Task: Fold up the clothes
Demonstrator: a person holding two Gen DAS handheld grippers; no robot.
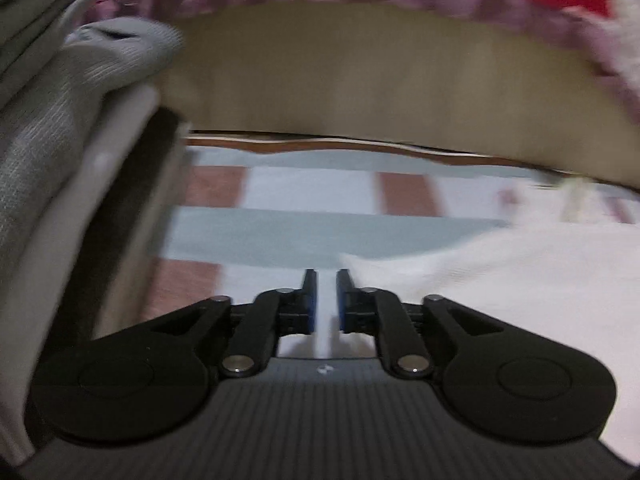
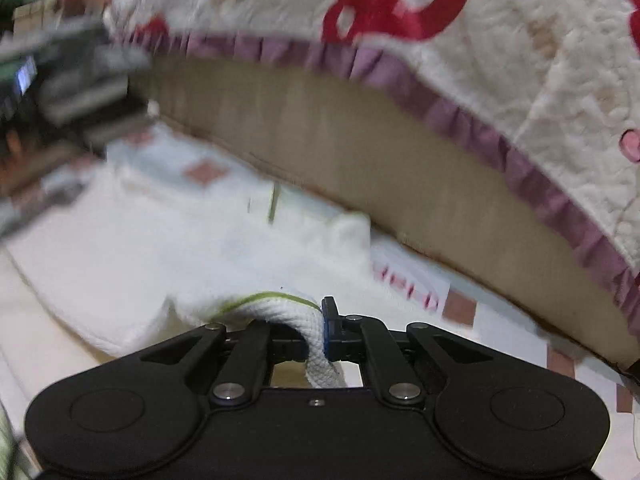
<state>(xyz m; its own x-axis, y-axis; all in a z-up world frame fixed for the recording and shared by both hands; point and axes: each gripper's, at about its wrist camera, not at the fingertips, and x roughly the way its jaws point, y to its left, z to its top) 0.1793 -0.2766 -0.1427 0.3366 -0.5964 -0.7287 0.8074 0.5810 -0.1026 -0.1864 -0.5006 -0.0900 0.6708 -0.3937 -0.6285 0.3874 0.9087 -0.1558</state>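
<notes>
A white garment (image 2: 168, 248) with a thin green stripe lies spread on the patterned floor mat. My right gripper (image 2: 318, 320) is shut on a ribbed white edge (image 2: 316, 340) of it, which bunches up between the jaws. In the left wrist view the same white garment (image 1: 500, 280) lies at the right. My left gripper (image 1: 326, 280) hovers low at its left edge, jaws a narrow gap apart, with nothing between them. The left gripper also shows blurred in the right wrist view (image 2: 72, 72) at the far left.
A beige sofa front (image 1: 360, 80) runs across behind the mat, draped with a white, red-patterned, purple-frilled cover (image 2: 440, 40). Folded grey clothes (image 1: 48, 100) are stacked on a pale box at the left. The checked mat (image 1: 280, 228) lies underneath.
</notes>
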